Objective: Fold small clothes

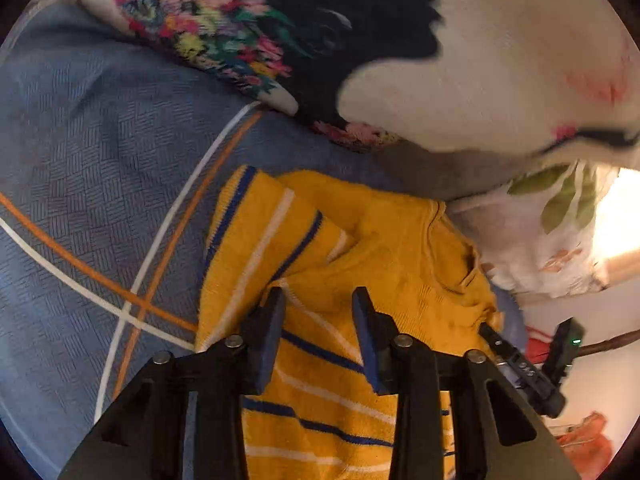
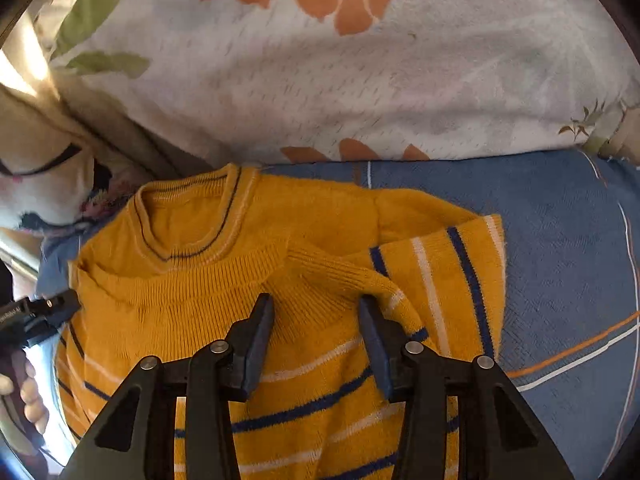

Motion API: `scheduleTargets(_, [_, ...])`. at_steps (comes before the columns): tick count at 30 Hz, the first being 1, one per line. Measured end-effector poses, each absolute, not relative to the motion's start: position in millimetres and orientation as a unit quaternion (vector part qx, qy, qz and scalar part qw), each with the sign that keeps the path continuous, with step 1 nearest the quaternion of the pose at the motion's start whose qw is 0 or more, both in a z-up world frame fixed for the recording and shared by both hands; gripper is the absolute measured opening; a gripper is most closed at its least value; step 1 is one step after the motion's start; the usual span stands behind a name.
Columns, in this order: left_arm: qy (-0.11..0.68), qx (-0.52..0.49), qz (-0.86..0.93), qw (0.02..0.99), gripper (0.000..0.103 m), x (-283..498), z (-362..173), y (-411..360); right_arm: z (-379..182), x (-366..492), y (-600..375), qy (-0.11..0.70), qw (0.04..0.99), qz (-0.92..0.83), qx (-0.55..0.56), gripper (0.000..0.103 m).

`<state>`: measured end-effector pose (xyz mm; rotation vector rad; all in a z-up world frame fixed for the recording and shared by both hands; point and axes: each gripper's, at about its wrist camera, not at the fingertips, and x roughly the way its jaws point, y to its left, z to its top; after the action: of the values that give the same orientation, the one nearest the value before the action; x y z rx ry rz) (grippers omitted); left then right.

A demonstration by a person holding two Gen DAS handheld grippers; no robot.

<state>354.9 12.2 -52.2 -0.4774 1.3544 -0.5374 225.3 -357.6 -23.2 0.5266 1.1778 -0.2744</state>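
A small yellow knit sweater [image 1: 360, 240] with blue and white stripes lies flat on the blue bedspread [image 1: 100, 140]. One striped sleeve [image 1: 256, 232] is folded in over its body. In the right wrist view the sweater [image 2: 192, 292] shows its collar [image 2: 188, 216] at the far end, and the other sleeve [image 2: 448, 280] is folded in at the right. My left gripper [image 1: 318, 294] hovers over the body, open with nothing between its fingers. My right gripper [image 2: 315, 300] is open over the chest, near the sleeve's cuff, and grips nothing.
A white pillow with orange and green leaves [image 2: 320, 72] lies just beyond the collar. A cream blanket with a black patch [image 1: 500, 60] and a bright floral cloth [image 1: 208, 20] are heaped at the far side. A hand [image 2: 28, 396] shows at the left edge.
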Motion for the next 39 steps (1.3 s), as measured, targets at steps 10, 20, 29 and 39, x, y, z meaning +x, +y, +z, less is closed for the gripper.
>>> scheduleTargets(10, [0.581,-0.224,-0.255,0.74,0.055,320,-13,82,48,236,-301,0.532,0.815,-0.13,0.191,0.055])
scheduleTargets(20, [0.611,-0.274,-0.305,0.677,0.061,256,-61,80,26,308,-126,0.61,0.765,0.084,0.191,0.06])
scheduleTargets(29, [0.605,-0.379,-0.302,0.632,0.036,232,-81,88,-20,353,-49,0.697,0.712,0.029,0.081,0.089])
scheduleTargets(39, [0.595,-0.384,-0.302,0.638,0.036,225,-67,84,-37,358,-5,0.72,0.692,-0.003,-0.047,0.079])
